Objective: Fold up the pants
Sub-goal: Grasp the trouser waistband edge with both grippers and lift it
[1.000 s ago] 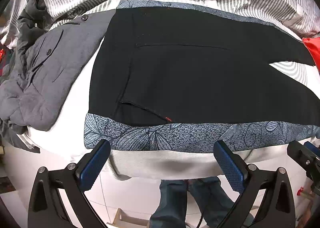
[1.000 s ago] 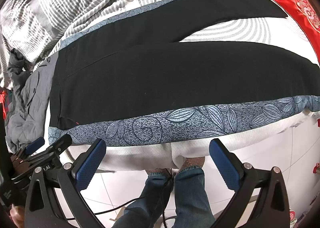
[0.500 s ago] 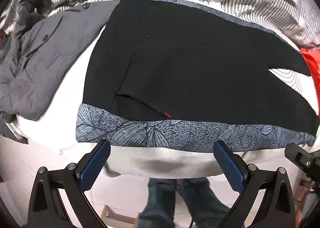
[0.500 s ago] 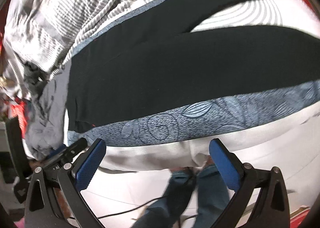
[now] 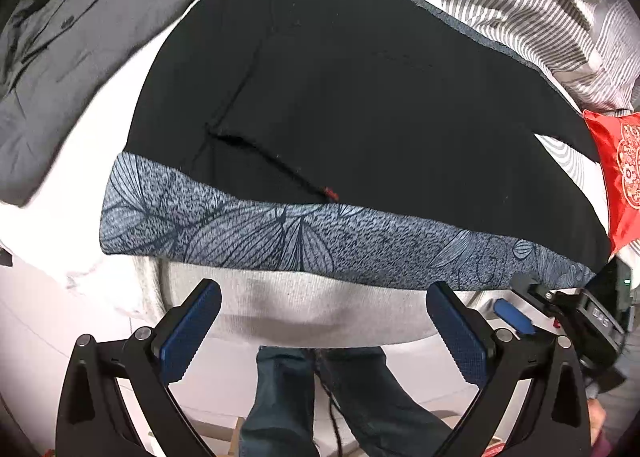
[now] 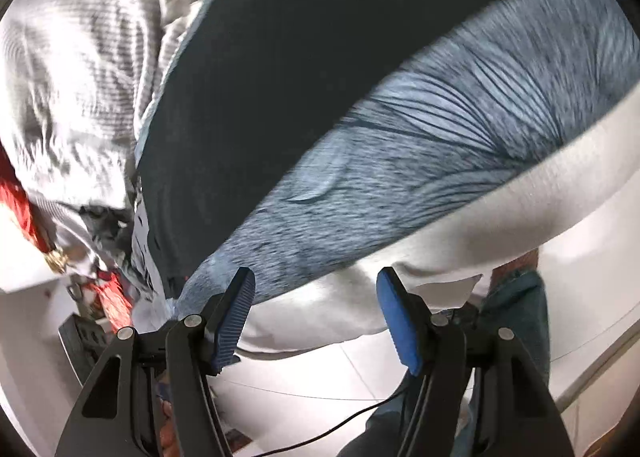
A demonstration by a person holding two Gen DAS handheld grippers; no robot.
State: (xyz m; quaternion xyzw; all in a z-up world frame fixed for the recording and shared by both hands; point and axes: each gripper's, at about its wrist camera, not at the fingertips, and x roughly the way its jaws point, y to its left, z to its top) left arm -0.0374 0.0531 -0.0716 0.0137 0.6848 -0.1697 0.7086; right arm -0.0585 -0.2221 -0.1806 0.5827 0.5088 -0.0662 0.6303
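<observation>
Black pants (image 5: pixel 360 97) lie flat on a blue leaf-patterned cloth (image 5: pixel 280 233) on the bed, waist to the left and legs running right. My left gripper (image 5: pixel 324 325) is open and empty, hovering off the bed's near edge below the waist area. My right gripper (image 6: pixel 316 317) is open with narrower jaws and empty, close to the bed edge near the cloth (image 6: pixel 400 161) and the pants (image 6: pixel 280 57); its view is blurred. The right gripper also shows in the left wrist view (image 5: pixel 560 309), at lower right.
A grey jacket (image 5: pixel 60 57) lies left of the pants. A striped duvet (image 5: pixel 520 9) is bunched at the back. A red cushion (image 5: pixel 620 161) sits at the right. The person's jeans-clad legs (image 5: pixel 320 397) stand on the white floor below the bed edge.
My right gripper has swung left and much closer to the bed edge, tilting, with its jaws narrowed. My left gripper has drifted closer and slightly left.
</observation>
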